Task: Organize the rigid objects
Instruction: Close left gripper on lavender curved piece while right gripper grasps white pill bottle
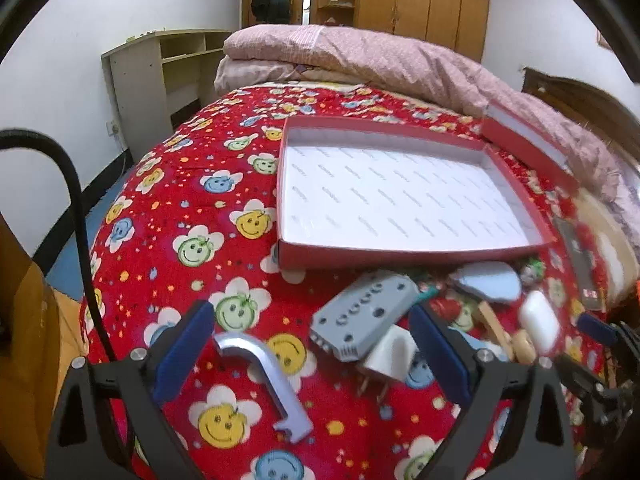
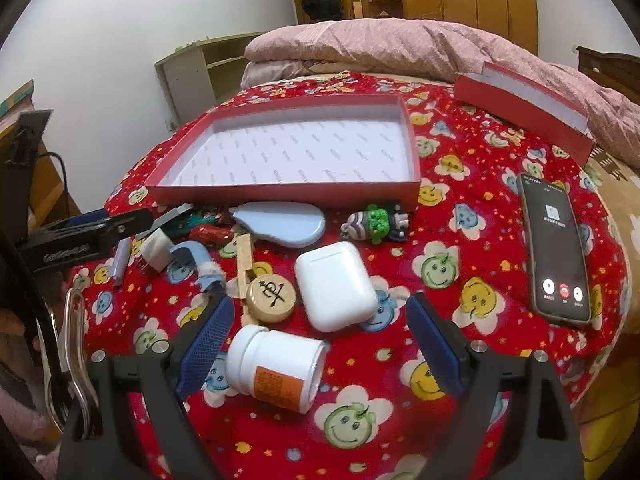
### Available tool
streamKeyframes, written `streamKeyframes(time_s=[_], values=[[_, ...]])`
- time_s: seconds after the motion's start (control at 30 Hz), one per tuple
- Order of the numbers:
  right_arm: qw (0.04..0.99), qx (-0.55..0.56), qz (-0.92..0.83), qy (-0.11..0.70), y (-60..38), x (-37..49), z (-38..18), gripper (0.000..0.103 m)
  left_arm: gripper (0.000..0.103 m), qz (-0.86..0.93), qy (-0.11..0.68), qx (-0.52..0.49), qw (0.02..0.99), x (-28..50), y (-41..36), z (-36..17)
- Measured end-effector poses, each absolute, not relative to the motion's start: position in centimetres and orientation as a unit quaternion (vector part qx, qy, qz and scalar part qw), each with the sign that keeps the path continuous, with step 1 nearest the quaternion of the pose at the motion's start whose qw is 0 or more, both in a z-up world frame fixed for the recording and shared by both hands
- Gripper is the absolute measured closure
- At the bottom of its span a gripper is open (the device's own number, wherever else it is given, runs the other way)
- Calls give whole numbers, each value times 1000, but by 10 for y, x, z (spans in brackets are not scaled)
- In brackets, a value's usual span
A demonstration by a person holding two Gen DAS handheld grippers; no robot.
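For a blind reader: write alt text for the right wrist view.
An open hand-held gripper hovers over a white pill bottle lying on a red smiley-flower bedsheet. Beyond it sit a white earbud case, a phone and an empty red box.

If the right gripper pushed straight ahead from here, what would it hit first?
Most likely the white pill bottle lying on its side between the open fingers of the right gripper; the white earbud case lies just beyond it.

red smiley-flower bedspread, red box, white case
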State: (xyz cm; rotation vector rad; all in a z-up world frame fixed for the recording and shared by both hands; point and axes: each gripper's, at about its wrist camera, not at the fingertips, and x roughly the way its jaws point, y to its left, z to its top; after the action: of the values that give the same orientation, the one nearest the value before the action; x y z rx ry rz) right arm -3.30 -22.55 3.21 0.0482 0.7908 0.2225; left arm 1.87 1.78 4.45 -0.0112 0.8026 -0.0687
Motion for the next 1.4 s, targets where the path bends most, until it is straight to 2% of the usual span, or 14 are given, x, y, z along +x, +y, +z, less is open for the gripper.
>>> streamKeyframes(time_s=[0.37,0.43,0.6,0.67,0.73,0.8,0.83,0.93,1.1,1.4], values=[[917,23,103,386,-229,-34,26,13,8,2,396,-9,918,-15,62,40],[917,22,103,385,-229,-36,27,14,12,-4,400,-12,916,-21,64,35],[917,16,107,384,-229,-47,33,16,13,-20,409,3,912,-19,51,24],[917,13,110,383,-228,-52,35,16,18,-26,413,0,910,-18,47,20],[916,9,113,384,-227,-58,35,16,37,-28,422,0,906,-17,44,13],[916,2,114,386,-226,-61,34,17,44,-21,415,9,910,-19,41,12],[915,-2,114,386,-224,-62,33,17,53,-24,412,12,911,-20,40,12],[913,-3,116,391,-222,-60,30,20,65,-36,411,6,911,-22,39,13],[910,0,127,394,-214,-60,26,21,70,-35,409,-8,912,-22,44,14],[904,-3,137,406,-206,-67,21,21,71,-37,397,0,917,-22,42,12]])
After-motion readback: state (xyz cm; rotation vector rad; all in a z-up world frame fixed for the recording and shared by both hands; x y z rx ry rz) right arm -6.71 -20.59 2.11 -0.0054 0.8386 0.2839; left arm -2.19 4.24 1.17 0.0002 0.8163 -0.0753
